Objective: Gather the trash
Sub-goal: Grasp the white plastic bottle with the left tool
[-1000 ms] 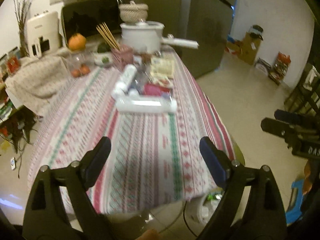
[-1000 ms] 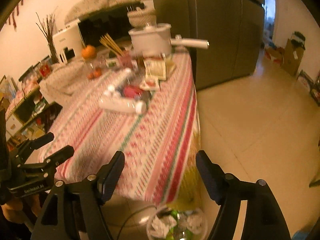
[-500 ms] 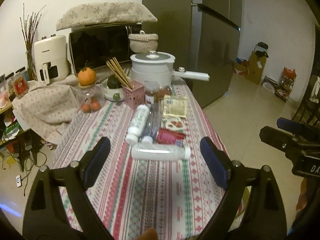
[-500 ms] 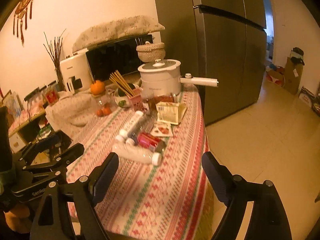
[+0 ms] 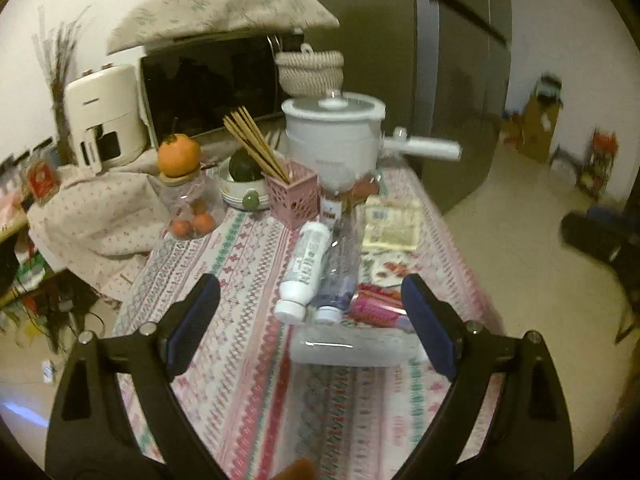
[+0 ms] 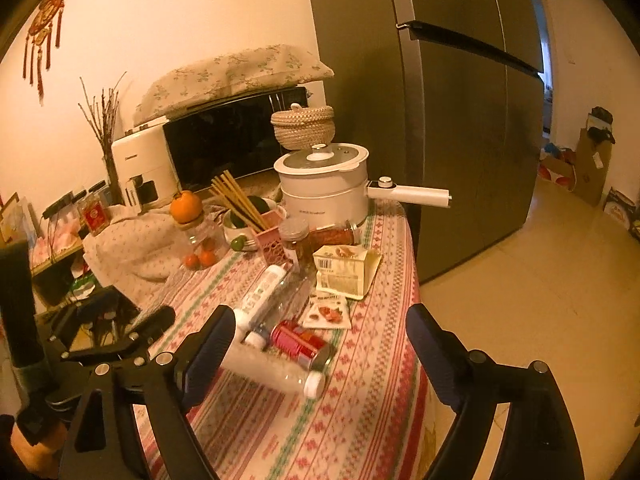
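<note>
You have three bottles lying on the bench: one white (image 5: 306, 267), one clear bluish (image 5: 338, 276), one clear and crosswise (image 5: 356, 347). Add one red can (image 5: 376, 309), two flat packets (image 5: 393, 223) (image 5: 386, 270), one white pot (image 5: 332, 132), one pink chopstick holder (image 5: 294, 196), and two hand-held grippers (image 5: 311, 320) (image 6: 320, 354).

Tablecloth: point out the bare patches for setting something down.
Free: the tablecloth strip nearest the grippers, below the clear bottle, and the left lane between the fruit jar and white bottle. Crowded: the middle and far end around the white pot.
</note>
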`<state>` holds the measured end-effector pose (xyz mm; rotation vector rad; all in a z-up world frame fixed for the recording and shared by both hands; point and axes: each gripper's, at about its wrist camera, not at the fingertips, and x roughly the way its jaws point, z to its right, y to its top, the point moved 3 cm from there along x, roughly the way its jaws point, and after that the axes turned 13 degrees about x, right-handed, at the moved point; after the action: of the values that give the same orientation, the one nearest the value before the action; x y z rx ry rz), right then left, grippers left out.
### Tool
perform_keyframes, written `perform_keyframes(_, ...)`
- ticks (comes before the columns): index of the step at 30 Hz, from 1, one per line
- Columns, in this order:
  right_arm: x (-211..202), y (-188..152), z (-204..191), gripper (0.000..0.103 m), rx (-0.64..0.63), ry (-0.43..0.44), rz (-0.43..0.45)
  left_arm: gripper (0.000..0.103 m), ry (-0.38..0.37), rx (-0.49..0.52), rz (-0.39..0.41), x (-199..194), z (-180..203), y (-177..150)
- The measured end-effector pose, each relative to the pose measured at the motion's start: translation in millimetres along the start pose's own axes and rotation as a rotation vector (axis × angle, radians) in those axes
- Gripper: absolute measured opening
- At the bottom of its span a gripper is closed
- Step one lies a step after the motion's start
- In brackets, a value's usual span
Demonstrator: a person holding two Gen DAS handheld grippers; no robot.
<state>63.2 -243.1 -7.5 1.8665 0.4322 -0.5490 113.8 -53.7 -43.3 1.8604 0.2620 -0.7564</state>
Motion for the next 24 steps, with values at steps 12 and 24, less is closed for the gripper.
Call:
perform_keyframes(12, 99.0, 2.3, 23.7, 0.089, 0.046, -0.02, -0.111, 0.089, -0.118, -0.049, -0.152, 113.2, -31.1, -1.2)
perform_keyframes(24, 182.8, -13.5, 38.3, 0.089, 0.091, -0.036, -0.242, 0.045, -0.323, -0.01, -0.318, 192.3, -29.4, 5.1)
